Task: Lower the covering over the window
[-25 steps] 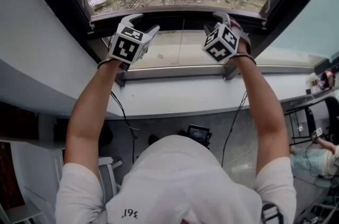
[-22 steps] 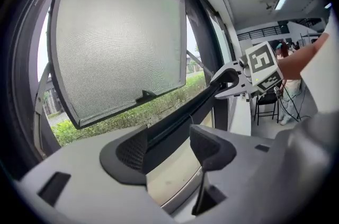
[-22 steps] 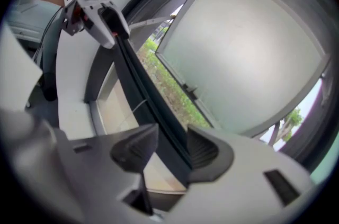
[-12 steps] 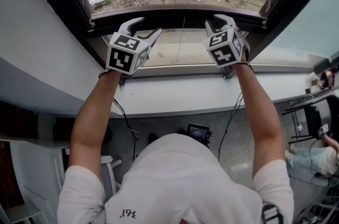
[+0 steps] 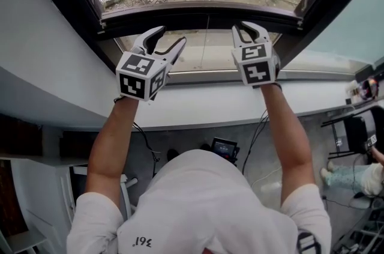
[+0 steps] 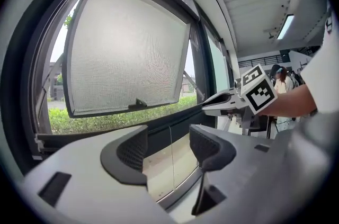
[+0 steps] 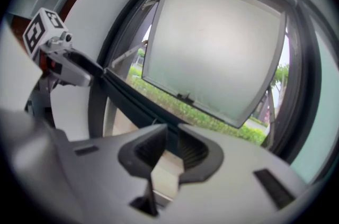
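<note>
Guessing target is thin cord (image 5: pixel 206 42): vertical, centre frame, midway between left gripper (image 5: pixel 168 36) (wide, empty) and right gripper (image 5: pixel 246 27) (jaws just closing, narrow, empty).

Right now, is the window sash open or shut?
Open. The frosted sash is tilted outward at its bottom edge, and grass shows through the gap below it in both gripper views.
</note>
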Action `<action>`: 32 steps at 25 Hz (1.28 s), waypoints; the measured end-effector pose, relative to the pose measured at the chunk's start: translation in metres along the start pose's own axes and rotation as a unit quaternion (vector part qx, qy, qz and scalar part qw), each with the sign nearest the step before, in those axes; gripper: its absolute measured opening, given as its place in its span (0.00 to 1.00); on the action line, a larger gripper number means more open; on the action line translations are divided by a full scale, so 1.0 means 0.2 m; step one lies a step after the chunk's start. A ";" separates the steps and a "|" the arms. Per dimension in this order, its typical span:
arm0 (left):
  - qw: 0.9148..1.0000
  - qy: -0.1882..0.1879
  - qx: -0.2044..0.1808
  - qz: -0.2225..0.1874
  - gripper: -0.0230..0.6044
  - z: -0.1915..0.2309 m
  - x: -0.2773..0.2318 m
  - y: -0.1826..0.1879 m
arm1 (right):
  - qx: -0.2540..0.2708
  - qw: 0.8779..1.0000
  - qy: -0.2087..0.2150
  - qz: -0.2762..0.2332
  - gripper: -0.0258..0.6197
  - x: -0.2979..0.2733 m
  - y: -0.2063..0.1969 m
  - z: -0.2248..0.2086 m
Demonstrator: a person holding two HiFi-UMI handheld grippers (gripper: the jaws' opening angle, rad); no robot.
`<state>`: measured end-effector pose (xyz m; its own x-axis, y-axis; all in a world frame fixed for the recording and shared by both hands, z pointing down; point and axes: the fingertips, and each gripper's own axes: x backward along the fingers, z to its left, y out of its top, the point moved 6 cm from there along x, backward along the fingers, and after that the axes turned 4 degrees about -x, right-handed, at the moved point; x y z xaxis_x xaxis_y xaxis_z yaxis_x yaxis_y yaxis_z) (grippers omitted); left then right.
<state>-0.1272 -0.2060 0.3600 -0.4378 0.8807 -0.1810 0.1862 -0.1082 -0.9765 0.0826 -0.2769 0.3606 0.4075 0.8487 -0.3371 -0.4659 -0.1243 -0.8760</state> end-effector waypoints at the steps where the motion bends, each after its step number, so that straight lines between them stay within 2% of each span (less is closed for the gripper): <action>1: 1.000 0.000 0.006 -0.003 0.45 -0.01 0.01 -0.01 | -0.016 1.000 0.006 0.002 0.16 0.01 -0.01 0.01; 6: 0.999 0.000 0.044 -0.014 0.45 -0.04 0.07 -0.06 | -0.086 0.996 0.030 0.000 0.15 0.04 -0.04 0.04; 19: 0.992 0.002 0.122 -0.016 0.41 -0.15 0.21 -0.24 | -0.152 0.987 0.047 0.004 0.14 0.12 -0.19 0.14; 32: 0.989 -0.011 0.147 -0.021 0.39 -0.27 0.32 -0.29 | -0.179 0.981 0.075 -0.012 0.12 0.26 -0.26 0.26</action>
<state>-0.1188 -0.1184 0.4121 -0.4589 0.8775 -0.1395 -0.0954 -0.2048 -0.9741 0.0862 -0.2001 0.4065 0.5380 0.7719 -0.3387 -0.1602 -0.3009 -0.9401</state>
